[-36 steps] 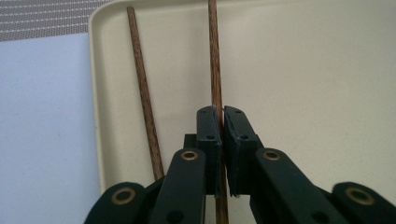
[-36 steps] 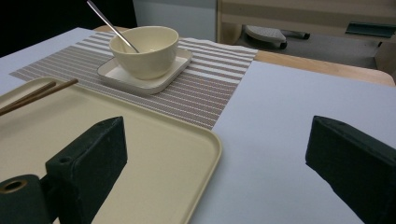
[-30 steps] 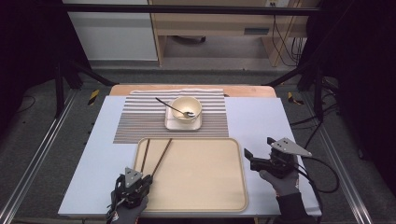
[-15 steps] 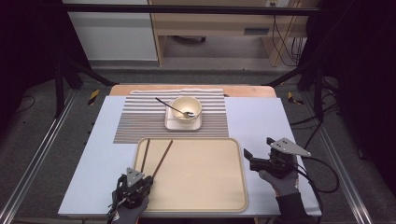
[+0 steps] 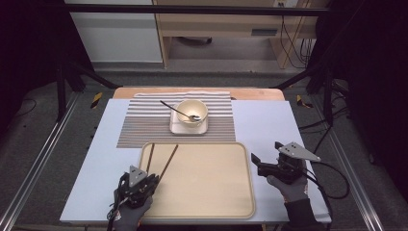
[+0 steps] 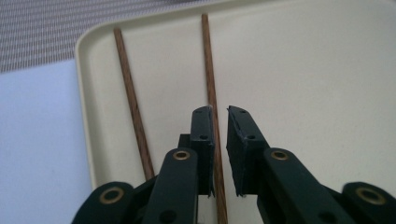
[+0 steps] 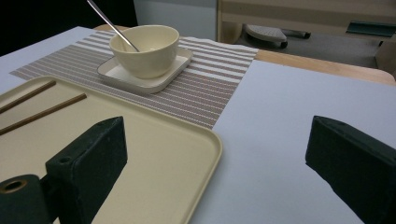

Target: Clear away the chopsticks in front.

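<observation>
Cream-coloured rectangular plastic tray taken as the landmark for every place. Found two thin, round, brown wooden chopsticks lying flat on its left part, apart from each other and spreading a little toward its far edge: left chopstick close along the tray's left rim, right chopstick further in. Held the left gripper, black and two-jawed, low over the tray's near left corner, pointing at its far edge. Had its jaws only narrowly parted, having just been opening, with the near end of the right chopstick running between them, close against one pad and clear of the other, so no squeeze on it. Held the right gripper, also black, just outside the tray's right rim above the pale blue table cover, jaws spread wide around nothing. Saw, beyond the tray's far edge, a brown-and-white striped woven placemat bearing a square cream saucer, a round cream bowl on that, and a dark-handled metal spoon leaning in the bowl.
</observation>
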### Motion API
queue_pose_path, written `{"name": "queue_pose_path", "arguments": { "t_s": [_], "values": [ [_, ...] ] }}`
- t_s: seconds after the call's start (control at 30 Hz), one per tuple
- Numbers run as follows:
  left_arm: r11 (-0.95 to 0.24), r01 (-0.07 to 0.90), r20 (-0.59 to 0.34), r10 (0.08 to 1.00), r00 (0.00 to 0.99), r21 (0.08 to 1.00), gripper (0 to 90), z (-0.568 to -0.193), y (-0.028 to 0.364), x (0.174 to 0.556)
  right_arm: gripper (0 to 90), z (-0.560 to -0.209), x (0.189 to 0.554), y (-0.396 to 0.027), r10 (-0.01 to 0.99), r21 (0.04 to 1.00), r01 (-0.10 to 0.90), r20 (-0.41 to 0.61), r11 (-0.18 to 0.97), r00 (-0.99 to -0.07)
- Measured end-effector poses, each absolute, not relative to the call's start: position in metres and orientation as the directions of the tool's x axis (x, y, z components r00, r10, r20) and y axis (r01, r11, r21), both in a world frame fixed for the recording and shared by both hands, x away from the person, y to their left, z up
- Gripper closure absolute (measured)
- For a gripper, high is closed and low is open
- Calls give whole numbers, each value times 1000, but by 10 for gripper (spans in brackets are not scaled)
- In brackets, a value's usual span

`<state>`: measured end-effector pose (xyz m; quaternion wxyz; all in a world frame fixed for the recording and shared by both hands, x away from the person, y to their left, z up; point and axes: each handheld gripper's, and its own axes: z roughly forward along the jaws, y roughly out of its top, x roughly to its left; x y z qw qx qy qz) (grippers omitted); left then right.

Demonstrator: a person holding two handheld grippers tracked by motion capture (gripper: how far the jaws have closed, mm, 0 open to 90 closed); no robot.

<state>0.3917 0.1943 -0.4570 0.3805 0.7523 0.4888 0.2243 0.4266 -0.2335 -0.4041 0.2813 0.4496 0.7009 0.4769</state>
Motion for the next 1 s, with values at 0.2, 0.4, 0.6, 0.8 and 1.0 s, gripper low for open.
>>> {"name": "queue_pose_path", "arguments": {
  "t_s": [0.2, 0.4, 0.6, 0.8, 1.0],
  "values": [
    [-276, 560, -43, 871, 489, 781, 895, -452, 186, 411, 57, -404, 427, -234, 898, 922, 362, 35, 141, -438],
    [-362, 572, -23, 832, 555, 736, 896, -459, 173, 435, 57, -405, 427, -233, 898, 920, 365, 34, 144, -439],
    [-396, 598, -2, 833, 554, 697, 897, -468, 166, 452, 58, -406, 427, -232, 897, 919, 366, 33, 147, -441],
    [-395, 609, 7, 842, 539, 688, 896, -469, 170, 457, 57, -406, 427, -232, 897, 918, 367, 32, 148, -441],
    [-415, 617, 43, 850, 525, 668, 896, -467, 177, 463, 57, -406, 427, -232, 897, 918, 368, 34, 146, -441]
  ]
}}
